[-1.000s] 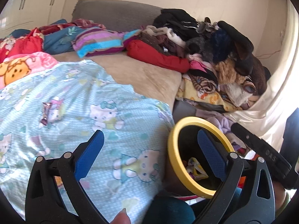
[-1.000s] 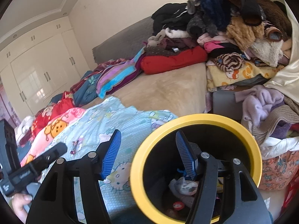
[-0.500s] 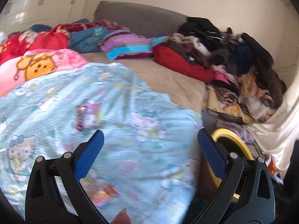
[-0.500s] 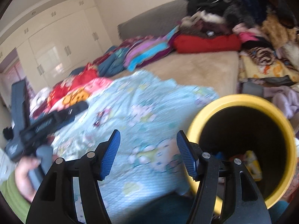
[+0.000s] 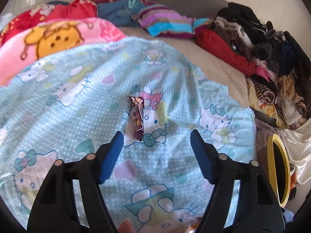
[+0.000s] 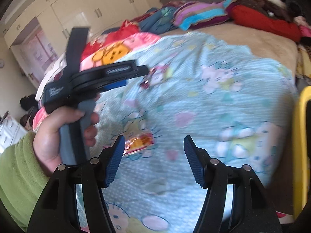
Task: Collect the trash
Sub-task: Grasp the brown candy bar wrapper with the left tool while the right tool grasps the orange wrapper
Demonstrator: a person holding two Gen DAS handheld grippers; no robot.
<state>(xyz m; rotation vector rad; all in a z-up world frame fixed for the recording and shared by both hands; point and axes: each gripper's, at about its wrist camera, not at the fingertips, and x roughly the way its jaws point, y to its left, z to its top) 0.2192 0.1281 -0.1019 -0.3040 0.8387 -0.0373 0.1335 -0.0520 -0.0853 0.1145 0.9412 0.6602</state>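
Left claw (image 5: 156, 136) closing on nothing yet, right claw (image 6: 152, 142) open; best lined up over brown wrapper (image 5: 137, 118) (thin, on soft blanket (image 5: 68, 101)).

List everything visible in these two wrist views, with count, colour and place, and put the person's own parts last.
Snack wrapper: one, dark maroon, on the blue blanket ahead of the left gripper.
Second wrapper: one, red and yellow, on the blanket near the right gripper.
Blanket: one, light blue with cartoon cats, covering the near bed.
Pink blanket: one, behind the blue one.
Bin: one, yellow rim, black inside, beside the bed at right.
Clothes pile: many, mixed colours, far right of the bed.
Wardrobe: cream, far wall.
Left gripper: black with blue pads, jaws closing, nothing between.
Right gripper: open, empty.
Hand: one, green sleeve, holding the left gripper's handle.
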